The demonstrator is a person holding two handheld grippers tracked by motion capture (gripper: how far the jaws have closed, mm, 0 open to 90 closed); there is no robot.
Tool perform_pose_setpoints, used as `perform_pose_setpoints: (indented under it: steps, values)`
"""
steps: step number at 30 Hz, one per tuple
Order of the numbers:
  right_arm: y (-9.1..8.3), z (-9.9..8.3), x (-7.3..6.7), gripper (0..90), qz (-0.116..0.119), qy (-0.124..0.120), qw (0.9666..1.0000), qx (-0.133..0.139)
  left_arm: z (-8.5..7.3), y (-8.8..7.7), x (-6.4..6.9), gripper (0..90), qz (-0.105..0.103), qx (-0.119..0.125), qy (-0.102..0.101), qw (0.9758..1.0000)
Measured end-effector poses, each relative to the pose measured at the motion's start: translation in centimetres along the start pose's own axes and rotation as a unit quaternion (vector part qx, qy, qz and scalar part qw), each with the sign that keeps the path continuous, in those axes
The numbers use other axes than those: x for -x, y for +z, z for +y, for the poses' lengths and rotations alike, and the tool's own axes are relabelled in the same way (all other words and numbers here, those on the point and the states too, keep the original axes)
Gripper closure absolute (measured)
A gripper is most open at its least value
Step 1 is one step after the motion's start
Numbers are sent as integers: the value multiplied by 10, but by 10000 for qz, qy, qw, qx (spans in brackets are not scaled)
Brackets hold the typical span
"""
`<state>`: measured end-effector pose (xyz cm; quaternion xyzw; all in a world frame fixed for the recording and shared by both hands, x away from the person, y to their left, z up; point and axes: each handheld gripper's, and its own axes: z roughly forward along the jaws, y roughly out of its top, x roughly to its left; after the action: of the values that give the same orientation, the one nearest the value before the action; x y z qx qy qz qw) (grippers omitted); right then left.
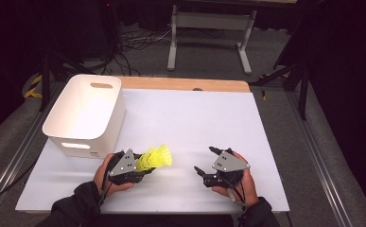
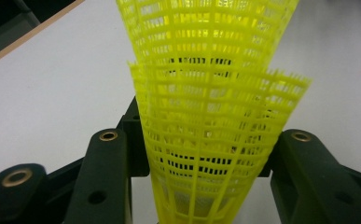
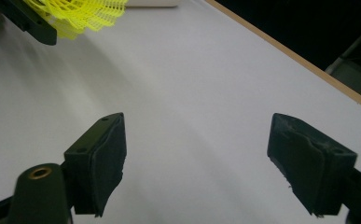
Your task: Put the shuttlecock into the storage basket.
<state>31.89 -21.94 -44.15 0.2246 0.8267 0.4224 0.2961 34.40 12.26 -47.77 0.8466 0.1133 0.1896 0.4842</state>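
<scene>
1. The white bin [image 1: 85, 115] stands at the far left part of the white table sheet [image 1: 195, 118]; I use it as the landmark for all places.
2. The left gripper [image 1: 143, 168] is just in front of the near right corner of the bin, on the person's side; the person's left hand [image 1: 106, 177] holds its body from behind.
3. This gripper is clenched on yellow mesh shuttlecocks [image 1: 156, 158]; in the left gripper view the yellow cones [image 2: 206, 140] are nested, one inside the other, and the two black jaws press on their lower part from both sides.
4. The wide open ends of the shuttlecocks point away from the bin, to the right and a little far; they are above the sheet, near the bin but not touching it.
5. The right gripper [image 1: 206, 161] is well apart from the bin, to the right of the shuttlecocks; it is released; its jaws stand wide with nothing between them, only bare sheet below.
</scene>
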Motion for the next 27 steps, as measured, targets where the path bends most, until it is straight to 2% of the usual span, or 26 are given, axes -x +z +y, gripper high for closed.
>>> perform_pose_setpoints:
  steps: [13,16,27]
  values:
    - [0,-5,4,204,-78,104,9998,151,1,-10,-3,553,126,133,13,9998]
    - [0,-6,6,203,-123,127,9997,192,1,-13,-4,553,147,175,-46,9997]
    - [2,-9,9,198,-251,137,9994,200,2,-21,-8,553,241,293,-73,9993]
